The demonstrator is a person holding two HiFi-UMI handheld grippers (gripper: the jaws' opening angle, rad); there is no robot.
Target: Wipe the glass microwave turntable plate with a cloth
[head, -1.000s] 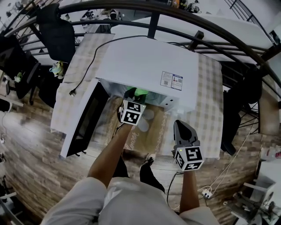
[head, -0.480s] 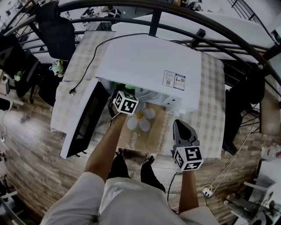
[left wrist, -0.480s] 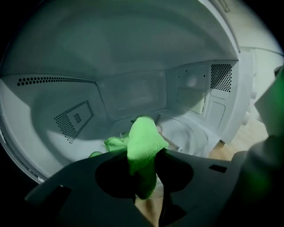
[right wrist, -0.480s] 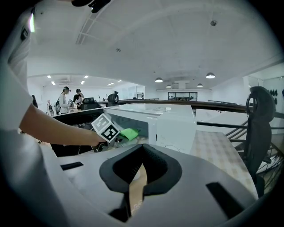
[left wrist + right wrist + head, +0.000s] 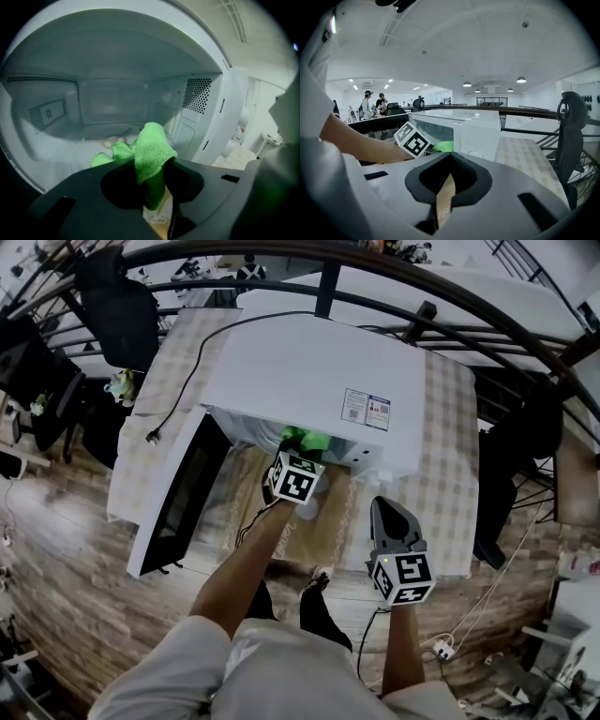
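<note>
Right, head view first: the white microwave sat on the checked tablecloth, its door swung wide at 9 o'clock. The left gripper poked into the oven's mouth, with a green cloth showing just past its marker cube. The right gripper hung at 4 o'clock from it, clear of the oven, over the table's near edge.

Now the left gripper view: its jaws were pinched tight on the green cloth, which bunched up out of them inside the cavity. The cavity floor was a pale blur, so I couldn't pick out the glass turntable plate.

And the right gripper view: jaws pressed together, nothing between them, with the microwave at 12 o'clock and an office chair at 3.
</note>
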